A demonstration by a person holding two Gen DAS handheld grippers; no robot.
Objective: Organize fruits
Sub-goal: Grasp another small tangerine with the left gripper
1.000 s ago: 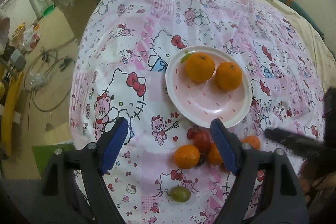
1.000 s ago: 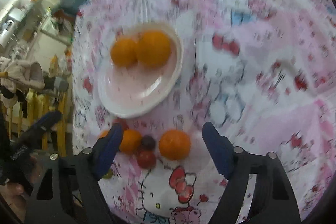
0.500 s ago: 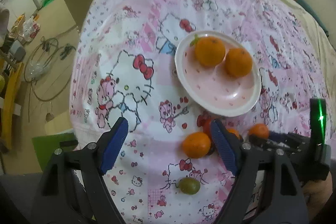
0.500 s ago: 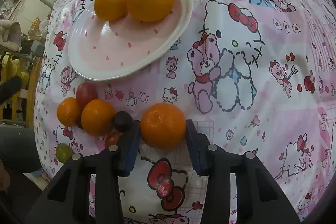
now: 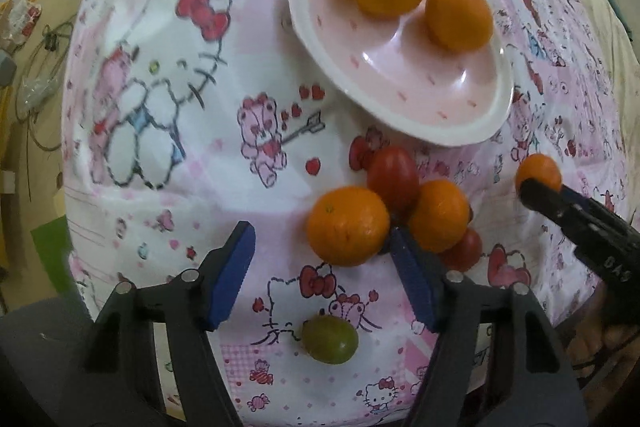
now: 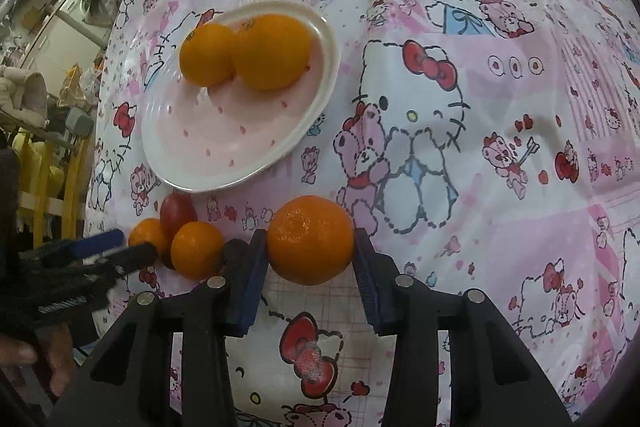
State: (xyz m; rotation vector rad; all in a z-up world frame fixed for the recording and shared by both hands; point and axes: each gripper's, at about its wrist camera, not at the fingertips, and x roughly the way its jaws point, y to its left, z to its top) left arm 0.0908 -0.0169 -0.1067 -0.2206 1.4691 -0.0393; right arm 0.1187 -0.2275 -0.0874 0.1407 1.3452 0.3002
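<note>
Two oranges point(image 6: 244, 51) already lie on the far side of the plate point(image 6: 192, 163). The right gripper point(image 6: 310, 269) is clenched on a third orange point(image 6: 310, 241) just near of the plate. The left gripper point(image 5: 324, 275) is closing with nothing pressed between its pads, an orange point(image 5: 348, 225) just ahead, beside the remaining cluster: another orange point(image 5: 438, 215), red fruits point(image 5: 394, 175), perhaps tomatoes, and a green fruit point(image 5: 330, 341).
</note>
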